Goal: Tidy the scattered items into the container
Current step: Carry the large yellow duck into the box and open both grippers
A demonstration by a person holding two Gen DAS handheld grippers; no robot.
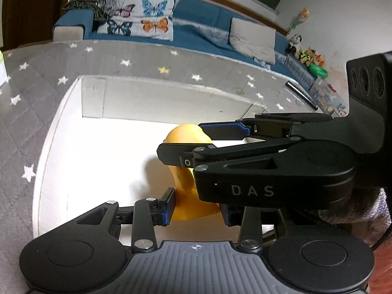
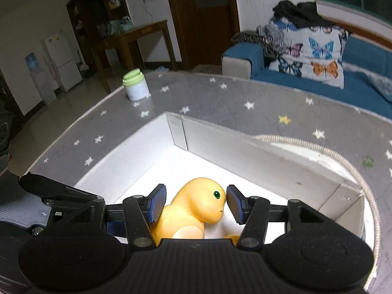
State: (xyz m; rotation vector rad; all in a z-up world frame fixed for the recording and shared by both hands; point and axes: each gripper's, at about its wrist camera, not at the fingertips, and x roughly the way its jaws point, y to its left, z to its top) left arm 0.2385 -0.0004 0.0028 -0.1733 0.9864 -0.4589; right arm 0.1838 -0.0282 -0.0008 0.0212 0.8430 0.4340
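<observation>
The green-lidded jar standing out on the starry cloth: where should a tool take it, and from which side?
Grip the jar across its white body, just below the stepped green lid, coming in level from the near side. It stands upright and round, with bare cloth around it, so there is likely room on both flanks.

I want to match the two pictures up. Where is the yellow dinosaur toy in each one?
Left wrist view: the yellow dinosaur toy is low in the middle, partly hidden behind the right gripper, over the white box.
Right wrist view: the toy is bottom centre, between the right gripper's pads, facing right.
Shared landmark: the butterfly pillow on the blue sofa.
</observation>
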